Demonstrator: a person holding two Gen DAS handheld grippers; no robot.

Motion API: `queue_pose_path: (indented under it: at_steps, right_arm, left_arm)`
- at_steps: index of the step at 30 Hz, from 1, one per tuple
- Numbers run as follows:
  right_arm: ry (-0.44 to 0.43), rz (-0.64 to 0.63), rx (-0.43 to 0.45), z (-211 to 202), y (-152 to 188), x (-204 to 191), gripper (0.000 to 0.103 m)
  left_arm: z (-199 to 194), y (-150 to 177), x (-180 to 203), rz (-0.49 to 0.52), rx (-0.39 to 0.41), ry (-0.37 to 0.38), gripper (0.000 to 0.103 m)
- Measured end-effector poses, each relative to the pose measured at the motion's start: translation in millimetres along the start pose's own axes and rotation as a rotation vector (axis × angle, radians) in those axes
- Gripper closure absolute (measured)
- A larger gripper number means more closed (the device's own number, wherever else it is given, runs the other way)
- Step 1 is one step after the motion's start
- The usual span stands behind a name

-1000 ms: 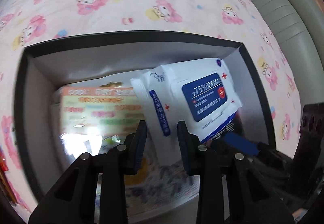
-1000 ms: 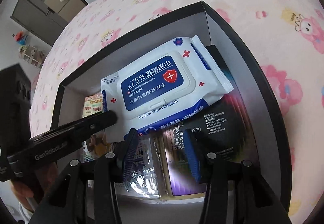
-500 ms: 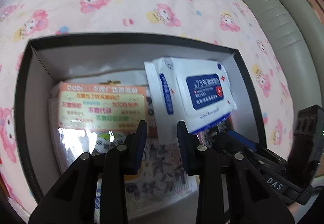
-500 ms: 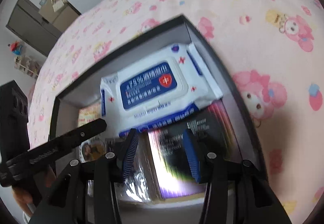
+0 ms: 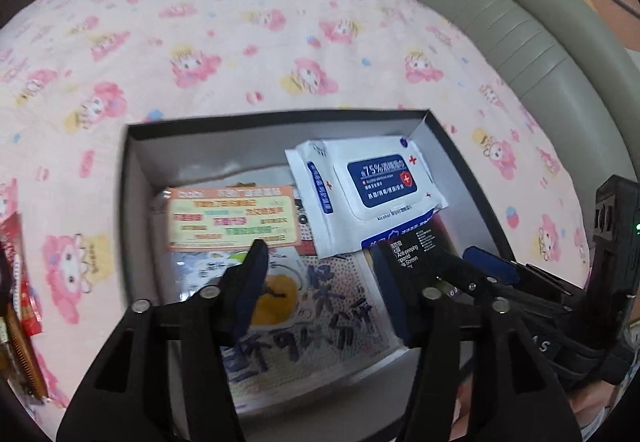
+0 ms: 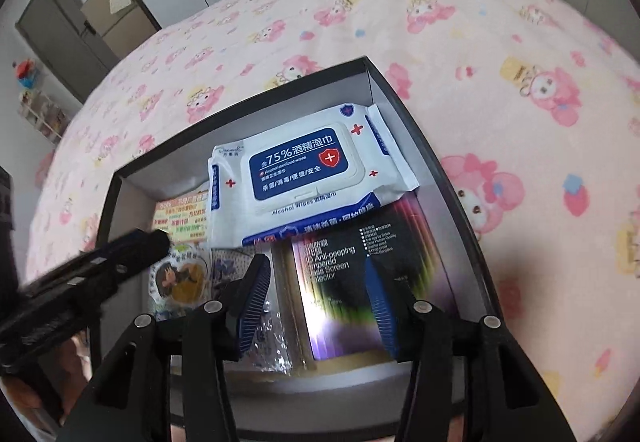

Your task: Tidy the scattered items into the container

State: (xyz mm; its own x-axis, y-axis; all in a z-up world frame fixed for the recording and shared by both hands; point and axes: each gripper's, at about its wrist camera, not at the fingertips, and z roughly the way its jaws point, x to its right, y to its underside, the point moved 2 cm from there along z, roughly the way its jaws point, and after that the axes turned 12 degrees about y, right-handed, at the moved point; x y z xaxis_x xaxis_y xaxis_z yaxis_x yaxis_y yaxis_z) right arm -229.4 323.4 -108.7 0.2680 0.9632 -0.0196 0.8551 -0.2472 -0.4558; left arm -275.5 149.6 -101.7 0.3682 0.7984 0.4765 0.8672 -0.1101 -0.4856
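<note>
The left claw (image 5: 318, 274) hangs spread above the near half of the black cardboard box with grey inner walls (image 5: 280, 120), its fingers holding nothing; below and between them lies a clear-wrapped printed sheet with bold dark characters and a yellow cartoon figure (image 5: 320, 306), and just beyond its left finger sits an orange-bordered card packet with coloured labels (image 5: 234, 218); the right claw (image 6: 318, 278) is likewise spread and empty, poised over the box's near right part, where a glossy black screen-protector package with a rainbow sheen (image 6: 360, 274) lies flat on the bottom; a white pack of alcohol wipes with a navy label and red crosses (image 6: 304, 178) rests in the far right corner, tilted, its near edge overlapping the screen-protector package and its left edge over the card packet; in the left wrist view the right claw enters from the lower right, and in the right wrist view the left claw reaches in from the left; the box stands on a bed covered by a pink sheet printed with cartoon characters (image 5: 240, 42); at the far left edge of the left wrist view a red snack wrapper (image 5: 20, 282) lies on the sheet outside the box, beside a brown comb-like piece (image 5: 24, 354) that is too blurred to identify; a grey padded headboard (image 5: 500, 14) curves along the bed's right side.
</note>
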Motion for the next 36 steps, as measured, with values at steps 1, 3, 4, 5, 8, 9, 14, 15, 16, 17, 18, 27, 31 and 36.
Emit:
queue_pose_path:
  at_steps: [1,3,4,5,8,9,14,15,16,17,18,27,31,36]
  right_arm:
    - [-0.008,-0.023,0.025,-10.6,2.4,-4.2,0.058]
    - [-0.025,-0.068,0.078,-31.3,5.6,-16.1,0.051]
    - [-0.022,-0.08,0.1,-39.7,7.5,-21.3,0.043]
    - [-0.018,-0.092,0.121,-48.0,9.5,-26.2,0.036]
    - [-0.01,-0.12,0.178,-75.1,20.7,-43.6,0.028]
    - [-0.011,-0.127,0.189,-82.2,23.9,-49.4,0.028]
    - [0.019,-0.11,0.239,-115.4,37.6,-66.6,0.028]
    - [0.016,-0.101,0.248,-122.6,40.4,-68.4,0.028]
    - [0.011,-0.091,0.256,-130.1,43.2,-70.1,0.028]
    - [0.004,-0.084,0.261,-138.5,46.5,-71.1,0.028]
    - [0.002,-0.088,0.272,-146.9,51.4,-71.9,0.028]
    - [0.059,-0.137,0.376,-207.4,113.0,-74.1,0.028]
    - [0.088,-0.125,0.424,-226.1,138.6,-71.5,0.028]
    - [0.085,-0.128,0.437,-235.1,158.1,-69.6,0.028]
  left_arm:
    - [-9.2,2.0,0.1,0.004,0.018,-0.017,0.036]
    - [-30.9,7.5,1.9,0.019,0.056,-0.052,0.031]
    - [-41.7,10.3,2.8,0.026,0.075,-0.069,0.028]
    - [-52.6,13.1,3.7,0.034,0.095,-0.086,0.025]
    - [-85.3,21.4,6.5,0.055,0.152,-0.137,0.012]
    - [-96.2,24.2,7.4,0.063,0.172,-0.154,0.008]
    - [-151.0,38.2,12.2,0.099,0.268,-0.24,0.001]
    - [-160.9,41.1,13.8,0.104,0.28,-0.251,0.001]
    - [-169.4,44.1,16.3,0.106,0.285,-0.255,0.001]
    - [-178.0,47.0,18.7,0.108,0.289,-0.26,0.001]
    - [-186.5,50.0,21.1,0.11,0.294,-0.264,0.001]
    - [-249.7,112.1,29.2,0.125,0.356,-0.324,0.001]
    - [-258.4,142.9,28.1,0.089,0.362,-0.301,0.001]
    - [-267.5,172.7,32.8,0.087,0.381,-0.339,0.001]
